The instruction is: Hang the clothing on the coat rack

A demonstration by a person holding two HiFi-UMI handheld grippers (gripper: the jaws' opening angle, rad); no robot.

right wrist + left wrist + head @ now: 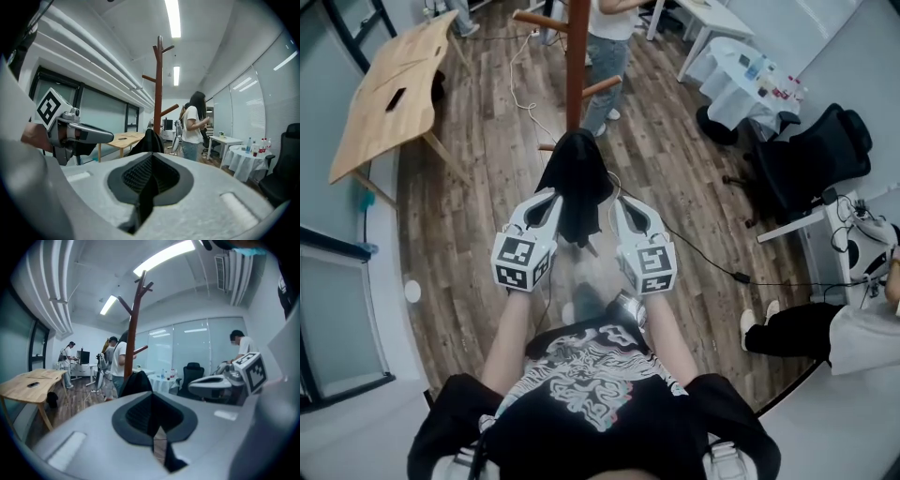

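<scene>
A black garment [577,183] hangs in a peak in front of the brown wooden coat rack [575,66], between my two grippers. My left gripper [551,202] touches its left edge, jaws shut with a strip of dark cloth caught low in the slit [171,460]. My right gripper [617,206] is at the garment's right edge, shut with black fabric filling the slit [140,206]. Just past the jaws, the garment [136,383] [149,140] stands before the rack pole [133,333] [158,84]. Whether its top rests on a peg I cannot tell.
A person in jeans [609,47] stands just behind the rack. A wooden table [394,89] is far left; a white-clothed table [741,75] and black office chair [811,155] are to the right. A cable [703,253] crosses the wood floor, and a person sits at right [825,328].
</scene>
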